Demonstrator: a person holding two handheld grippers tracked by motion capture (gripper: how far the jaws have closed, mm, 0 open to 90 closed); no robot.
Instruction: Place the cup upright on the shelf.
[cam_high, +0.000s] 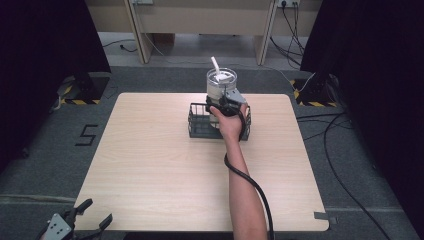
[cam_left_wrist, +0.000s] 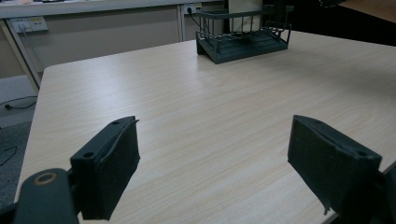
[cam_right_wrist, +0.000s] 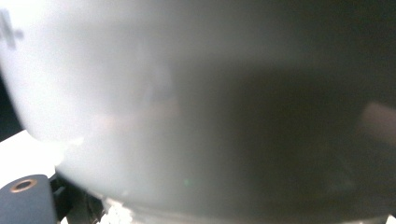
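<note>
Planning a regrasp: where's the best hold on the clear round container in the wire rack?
Grip the clear round container by its upper wall just under the rim, coming from the person's side. It stands upright, rising above the dark wire rack, whose walls block its lower part.

A black "5" (cam_high: 88, 135) is marked on the grey floor (cam_high: 40, 165) left of the table.
</note>
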